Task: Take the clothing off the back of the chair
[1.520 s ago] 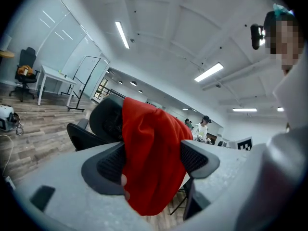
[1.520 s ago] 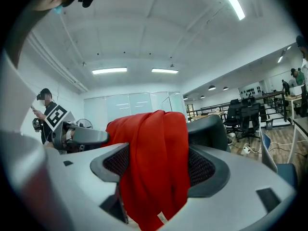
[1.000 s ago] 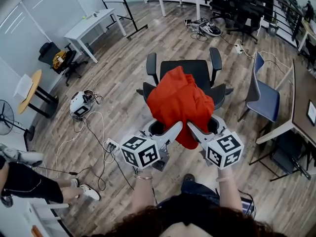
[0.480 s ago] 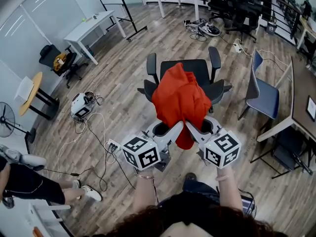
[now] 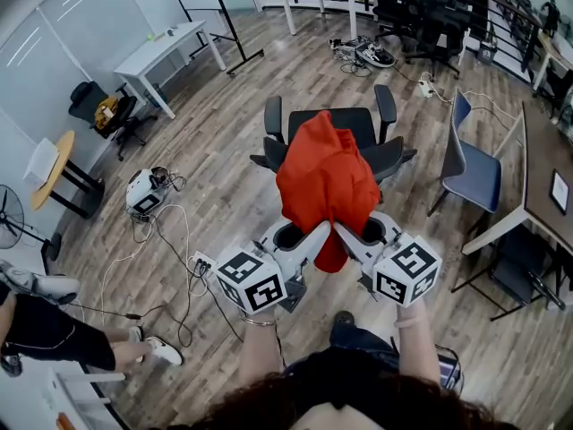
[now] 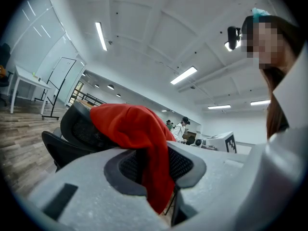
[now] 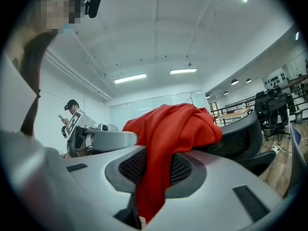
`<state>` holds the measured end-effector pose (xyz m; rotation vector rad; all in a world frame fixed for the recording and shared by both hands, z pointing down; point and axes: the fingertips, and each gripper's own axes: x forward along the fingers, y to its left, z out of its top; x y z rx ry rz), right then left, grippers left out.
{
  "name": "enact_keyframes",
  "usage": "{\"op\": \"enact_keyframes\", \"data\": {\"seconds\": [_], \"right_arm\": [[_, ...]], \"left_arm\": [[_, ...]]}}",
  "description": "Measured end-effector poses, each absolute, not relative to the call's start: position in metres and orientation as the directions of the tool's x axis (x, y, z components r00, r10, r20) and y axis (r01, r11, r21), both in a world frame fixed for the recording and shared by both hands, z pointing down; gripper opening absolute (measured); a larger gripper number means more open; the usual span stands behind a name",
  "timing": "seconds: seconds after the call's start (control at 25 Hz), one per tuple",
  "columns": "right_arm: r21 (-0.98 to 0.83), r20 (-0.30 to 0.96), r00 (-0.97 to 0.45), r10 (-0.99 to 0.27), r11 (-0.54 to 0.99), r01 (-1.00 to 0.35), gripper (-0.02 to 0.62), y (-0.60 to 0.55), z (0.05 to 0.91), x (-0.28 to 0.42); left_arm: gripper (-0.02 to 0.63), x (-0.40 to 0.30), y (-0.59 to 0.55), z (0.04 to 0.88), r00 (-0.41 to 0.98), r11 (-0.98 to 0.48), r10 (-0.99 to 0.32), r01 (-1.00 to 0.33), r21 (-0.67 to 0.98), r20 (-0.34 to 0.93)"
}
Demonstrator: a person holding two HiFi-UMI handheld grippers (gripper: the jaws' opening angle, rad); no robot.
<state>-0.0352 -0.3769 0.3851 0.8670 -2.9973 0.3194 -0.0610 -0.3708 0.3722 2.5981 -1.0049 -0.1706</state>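
**Pinched at the hem, two grips side by side**

Found draped over the back of the black office chair [image 5: 358, 122], bulk heaped on the backrest top: the red garment [image 5: 324, 177]. Gripped near its hanging hem by the left gripper [image 5: 315, 236] and the right gripper [image 5: 347, 235], after just closing to a narrow gap with cloth squeezed between each pair of pads. Taken at two points, probably to keep the fabric spread and peel it up over the backrest without snagging. Not yet lifted clear.

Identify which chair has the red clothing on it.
The black armchair at centre, draped with the red clothing; the blue chair at right is bare.
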Motion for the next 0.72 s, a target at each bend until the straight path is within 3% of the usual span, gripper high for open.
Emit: {"op": "enact_keyframes", "data": {"seconds": [0.24, 0.72], "right_arm": [[-0.198, 0.033, -0.877, -0.478, 0.857, -0.475, 0.071, -0.35, 0.377, -0.042], [-0.16, 0.001, -0.87, -0.494, 0.858, -0.487, 0.071, -0.306, 0.354, -0.046]], "left_arm": [[0.103, -0.065, -0.346, 0.362, 0.753, -0.71, -0.658, -0.617, 0.34, -0.008], [0.101, -0.068, -0.301, 0.337, 0.764, -0.737, -0.643, -0.604, 0.303, -0.044]]}}
